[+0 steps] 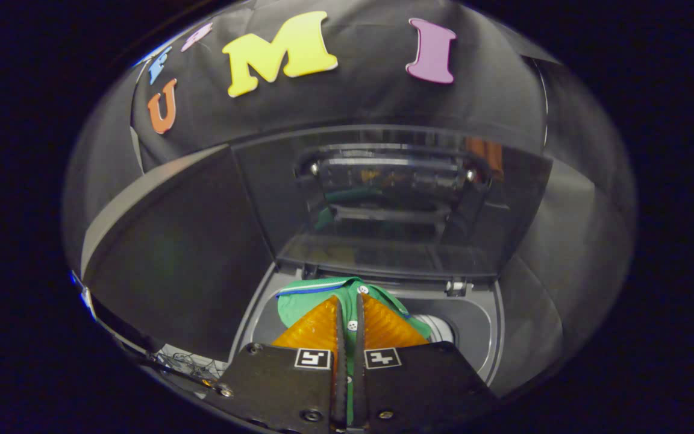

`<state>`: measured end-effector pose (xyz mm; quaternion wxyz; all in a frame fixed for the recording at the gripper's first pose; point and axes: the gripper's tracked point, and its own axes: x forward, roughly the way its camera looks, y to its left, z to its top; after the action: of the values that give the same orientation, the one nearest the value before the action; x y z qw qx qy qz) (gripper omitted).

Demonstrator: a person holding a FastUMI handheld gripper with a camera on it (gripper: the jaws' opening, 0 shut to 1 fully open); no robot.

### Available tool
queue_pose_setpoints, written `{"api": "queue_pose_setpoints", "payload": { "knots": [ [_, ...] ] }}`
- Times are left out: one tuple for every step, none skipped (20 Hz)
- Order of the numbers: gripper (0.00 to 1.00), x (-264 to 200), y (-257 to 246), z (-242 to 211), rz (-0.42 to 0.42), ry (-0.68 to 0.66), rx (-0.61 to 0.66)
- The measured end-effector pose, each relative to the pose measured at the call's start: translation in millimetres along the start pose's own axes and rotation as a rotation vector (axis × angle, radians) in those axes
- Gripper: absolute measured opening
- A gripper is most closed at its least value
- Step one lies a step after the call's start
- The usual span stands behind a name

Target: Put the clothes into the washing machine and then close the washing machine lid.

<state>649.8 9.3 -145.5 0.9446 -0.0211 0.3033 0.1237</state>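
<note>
Nearest the camera, the gripper [348,304] is drawn in to a narrow slit, its two fingers [317,328] pressing from either side on a fold of a green polo shirt [305,301]. Each finger mount carries a small square black-and-white marker [312,358]; no readable writing or brand shows anywhere on the machine or the garment.

The green polo shirt, with white buttons down its placket and a blue-and-white stripe along the collar edge, is pinched between the fingers and spreads out just ahead of them and to their left. It hangs over the mouth of a top-loading washing machine [473,325], whose grey rim curves around it. To the right of the fingers, a pale part of the drum [437,325] shows below the rim; how much of the shirt already lies inside cannot be told, since the fingers cover the middle of the opening.

Beyond the shirt, the washing machine lid [383,199] stands raised, hinged at the back of the opening, its dark glossy panel tilted toward the camera and mirroring a faint trace of green. A small hinge fitting [455,286] sits at the lid's lower right corner.

To the left, a dark flat panel [172,253] slopes away beside the machine, with a tangle of wires [187,361] near its lower edge. The booth's black cloth wall [353,102] closes the scene behind the lid.
</note>
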Motion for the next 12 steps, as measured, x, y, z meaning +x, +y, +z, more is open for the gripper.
{"api": "queue_pose_setpoints", "payload": {
  "knots": [
    [0.07, 9, -1, -11, -0.010, 0.030, 0.004],
    [0.07, 14, 0, -20, -0.014, 0.060, 0.011],
    [0.07, 25, 2, -33, -0.019, 0.091, 0.020],
    [0.07, 31, -1, -44, -0.031, 0.120, 0.026],
    [0.07, 38, -3, -55, -0.041, 0.146, 0.035],
    [0.07, 43, -4, -65, -0.051, 0.177, 0.046],
    [0.07, 48, -6, -72, -0.059, 0.203, 0.061],
    [0.07, 51, -7, -79, -0.071, 0.230, 0.075],
    [0.07, 56, -9, -84, -0.086, 0.250, 0.090],
    [0.07, 59, -9, -90, -0.091, 0.269, 0.109],
    [0.07, 63, -11, -94, -0.099, 0.292, 0.130],
    [0.08, 65, -14, -98, -0.111, 0.315, 0.156]
  ]
}}
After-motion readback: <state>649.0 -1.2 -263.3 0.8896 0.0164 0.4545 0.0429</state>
